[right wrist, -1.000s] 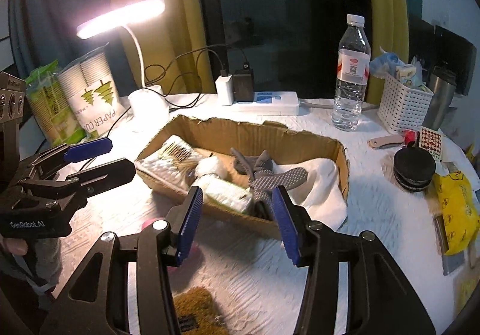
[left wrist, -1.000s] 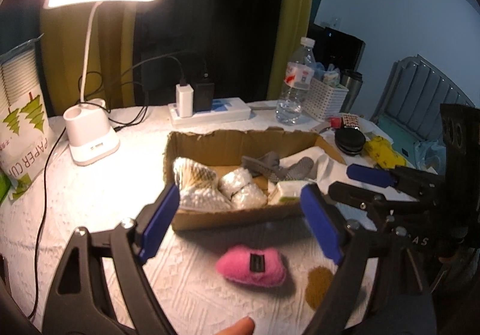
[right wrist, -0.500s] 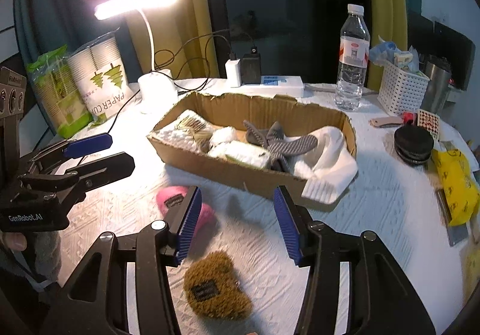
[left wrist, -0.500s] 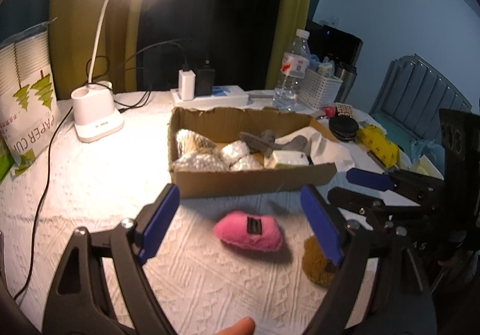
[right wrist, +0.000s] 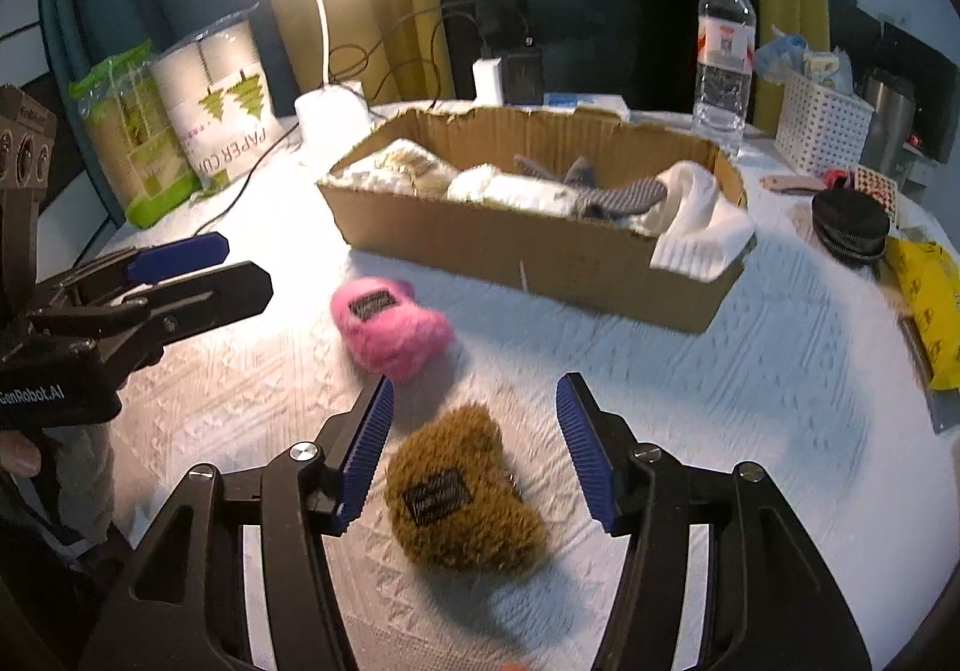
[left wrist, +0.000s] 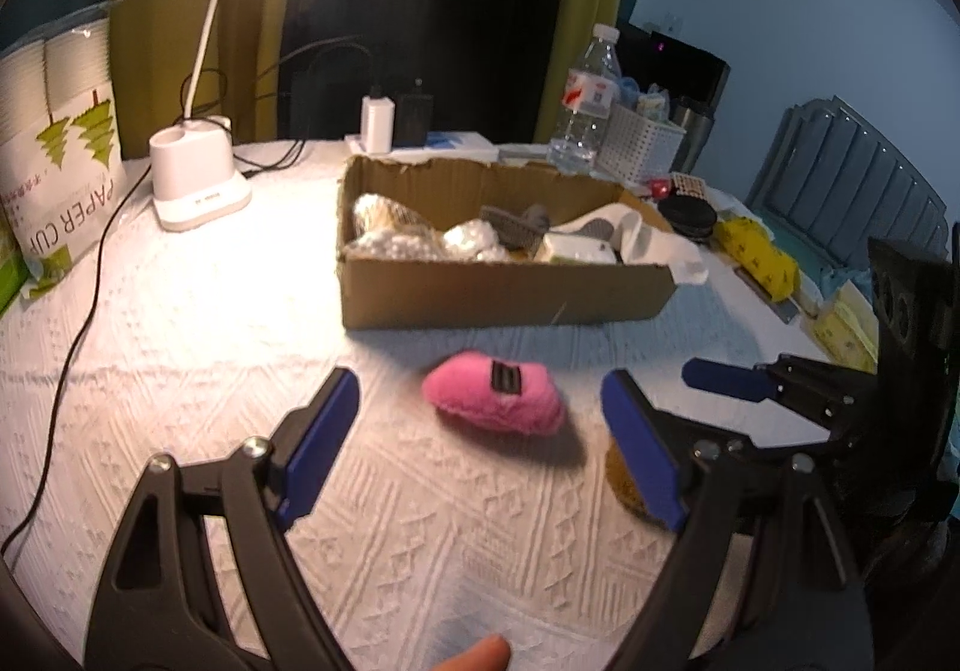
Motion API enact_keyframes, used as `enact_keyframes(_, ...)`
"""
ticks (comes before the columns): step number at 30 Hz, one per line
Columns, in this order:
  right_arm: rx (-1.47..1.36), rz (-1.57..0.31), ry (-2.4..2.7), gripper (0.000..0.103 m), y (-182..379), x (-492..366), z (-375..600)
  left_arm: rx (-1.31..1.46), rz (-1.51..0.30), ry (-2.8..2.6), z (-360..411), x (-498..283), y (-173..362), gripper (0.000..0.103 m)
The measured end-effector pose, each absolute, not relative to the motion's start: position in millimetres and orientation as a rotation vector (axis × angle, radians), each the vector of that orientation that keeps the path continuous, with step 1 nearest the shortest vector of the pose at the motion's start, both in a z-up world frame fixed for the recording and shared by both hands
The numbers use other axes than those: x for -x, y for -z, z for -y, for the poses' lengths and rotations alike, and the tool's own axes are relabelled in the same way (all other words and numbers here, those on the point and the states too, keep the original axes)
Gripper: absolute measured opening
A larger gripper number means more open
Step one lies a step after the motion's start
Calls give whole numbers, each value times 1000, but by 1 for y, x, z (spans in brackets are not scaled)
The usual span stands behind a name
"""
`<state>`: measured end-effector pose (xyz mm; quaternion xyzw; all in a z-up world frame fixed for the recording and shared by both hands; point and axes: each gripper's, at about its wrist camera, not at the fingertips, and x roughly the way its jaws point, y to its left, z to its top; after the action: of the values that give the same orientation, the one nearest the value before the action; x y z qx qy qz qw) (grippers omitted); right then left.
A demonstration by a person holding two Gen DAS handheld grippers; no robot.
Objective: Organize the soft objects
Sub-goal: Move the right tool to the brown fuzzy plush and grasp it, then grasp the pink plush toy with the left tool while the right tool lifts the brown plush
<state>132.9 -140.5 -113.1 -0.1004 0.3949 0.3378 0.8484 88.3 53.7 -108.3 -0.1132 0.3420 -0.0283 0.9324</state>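
Nearest to the right wrist camera, the right gripper (right wrist: pixel 474 449) stands with its jaws spread wide and holds nothing. The brown plush toy (right wrist: pixel 462 491) lies on the white textured tablecloth (right wrist: pixel 720 401) between the 2 blue pads, but neither pad seems to touch it. The toy's dark label faces up.

The left gripper (left wrist: pixel 480 443) is also spread wide and empty. The pink plush toy (left wrist: pixel 495 392) lies just beyond its fingertips, a little toward the right pad, with its black label up. In the left view only an edge of the brown toy shows behind the right pad. The 2 toys lie near each other but do not touch.

Behind them stands the cardboard box (right wrist: pixel 540 251), long and low. It already holds several soft things: pale mesh-wrapped bundles (left wrist: pixel 390 227) at its left end, a grey sock (right wrist: pixel 606 191) in the middle, and a white sock (right wrist: pixel 696 227) that hangs over the rim at the right end.

Further back are the desk lamp (left wrist: pixel 198 179), a pack of paper cups (right wrist: pixel 228 113), a water bottle (right wrist: pixel 723 47), a white basket (right wrist: pixel 822 128) and a power strip with chargers (left wrist: pixel 414 131). To the right lie a black round pouch (right wrist: pixel 849 224) and a yellow packet (right wrist: pixel 927 293).

I judge that most of the task is done, since the box is rather full. 2 soft toys remain on the table, and each gripper appears ready to take 1 of them.
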Motion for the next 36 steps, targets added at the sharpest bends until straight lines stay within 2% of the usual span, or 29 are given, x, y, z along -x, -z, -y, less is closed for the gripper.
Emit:
enact_keyframes(19, 244, -927, -744, 59, 150, -131, 137, 232, -784, 27, -52, -89, 135, 84)
enact_keyframes(21, 237, -927, -753, 55, 150, -133, 139, 226, -791, 29, -50, -93, 136, 84)
enact_keyframes(27, 219, -910, -753, 51, 146, -143, 147, 203, -812, 35, -41, -110, 139, 84)
enact_keyframes(36, 155, -891, -727, 50, 139, -173, 167, 182, -836, 28, -30, -143, 143, 84)
